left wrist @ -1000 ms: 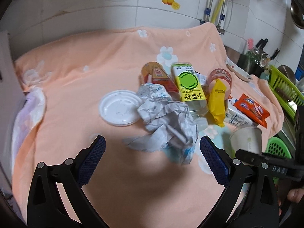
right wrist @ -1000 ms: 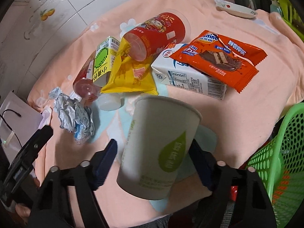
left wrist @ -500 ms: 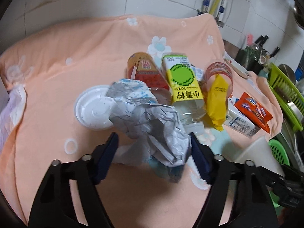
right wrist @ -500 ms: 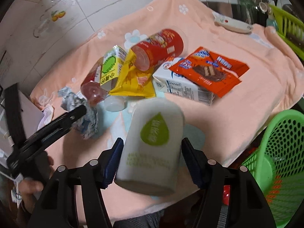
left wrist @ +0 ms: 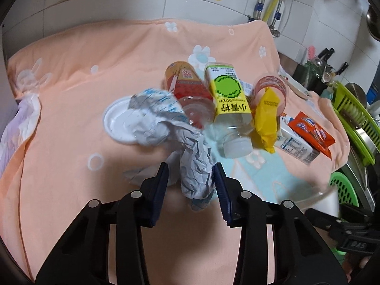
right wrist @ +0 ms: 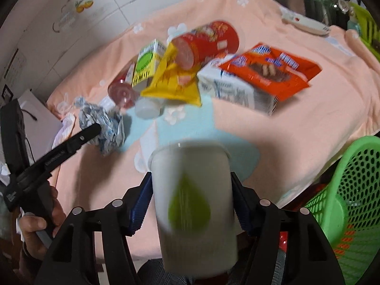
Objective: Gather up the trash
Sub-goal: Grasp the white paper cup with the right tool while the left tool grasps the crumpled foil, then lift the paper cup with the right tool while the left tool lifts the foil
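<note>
My left gripper (left wrist: 191, 185) is shut on a crumpled grey-and-blue paper wad (left wrist: 190, 163) and holds it just above the peach cloth (left wrist: 95, 76); the wad shows in the right wrist view (right wrist: 104, 128) too. My right gripper (right wrist: 191, 201) is shut on a white paper cup (right wrist: 192, 204) with a green drop logo, near the cloth's front edge. Behind lie a green-labelled bottle (left wrist: 228, 99), a red-labelled bottle (left wrist: 187, 87), a yellow wrapper (left wrist: 267, 118), a red cup (right wrist: 209, 42), a milk carton (right wrist: 237, 92) and an orange snack bag (right wrist: 268, 71).
A white lid (left wrist: 118, 123) lies left of the wad. A green mesh basket (right wrist: 349, 201) stands at the right below the table edge. A green dish rack (left wrist: 353, 118) and kitchen tools are at the far right. Tiled wall behind.
My left gripper has closed on the paper wad and lifted it slightly. My right gripper with the cup has tilted and drawn back toward the front edge near the basket.
</note>
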The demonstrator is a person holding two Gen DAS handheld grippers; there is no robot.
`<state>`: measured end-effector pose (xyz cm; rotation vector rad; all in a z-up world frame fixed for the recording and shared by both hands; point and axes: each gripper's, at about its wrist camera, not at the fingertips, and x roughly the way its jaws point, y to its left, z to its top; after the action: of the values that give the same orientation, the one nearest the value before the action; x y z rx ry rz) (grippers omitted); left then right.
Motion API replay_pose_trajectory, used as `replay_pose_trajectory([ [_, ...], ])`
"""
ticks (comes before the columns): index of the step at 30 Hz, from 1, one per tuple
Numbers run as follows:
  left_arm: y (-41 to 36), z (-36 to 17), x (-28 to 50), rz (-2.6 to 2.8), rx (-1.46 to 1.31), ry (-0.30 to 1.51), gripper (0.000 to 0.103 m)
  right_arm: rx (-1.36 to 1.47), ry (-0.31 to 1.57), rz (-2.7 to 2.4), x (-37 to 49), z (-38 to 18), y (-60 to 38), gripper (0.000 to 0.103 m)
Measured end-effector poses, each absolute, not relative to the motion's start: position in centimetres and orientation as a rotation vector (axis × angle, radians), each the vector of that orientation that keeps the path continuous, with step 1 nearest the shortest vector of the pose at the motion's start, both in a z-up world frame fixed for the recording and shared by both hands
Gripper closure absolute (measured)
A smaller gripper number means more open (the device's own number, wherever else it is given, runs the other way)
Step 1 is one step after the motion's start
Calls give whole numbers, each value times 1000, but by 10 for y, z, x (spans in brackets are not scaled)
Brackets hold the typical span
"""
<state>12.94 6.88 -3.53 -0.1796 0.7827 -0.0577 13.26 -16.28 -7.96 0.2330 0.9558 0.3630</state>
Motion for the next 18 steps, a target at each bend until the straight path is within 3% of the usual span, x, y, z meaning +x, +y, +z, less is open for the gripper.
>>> replay_pose_trajectory([
  [3,69,-38,126,-50,-176,793,64,205,974,376,135,-86,-158,42],
  [6,67,-39,124,-71,-178,804,75,189,968,378,135,-87,-156,45],
  [18,45,-22,111,-99,-143,770,77,211,894,430,129,-68,-168,45],
])
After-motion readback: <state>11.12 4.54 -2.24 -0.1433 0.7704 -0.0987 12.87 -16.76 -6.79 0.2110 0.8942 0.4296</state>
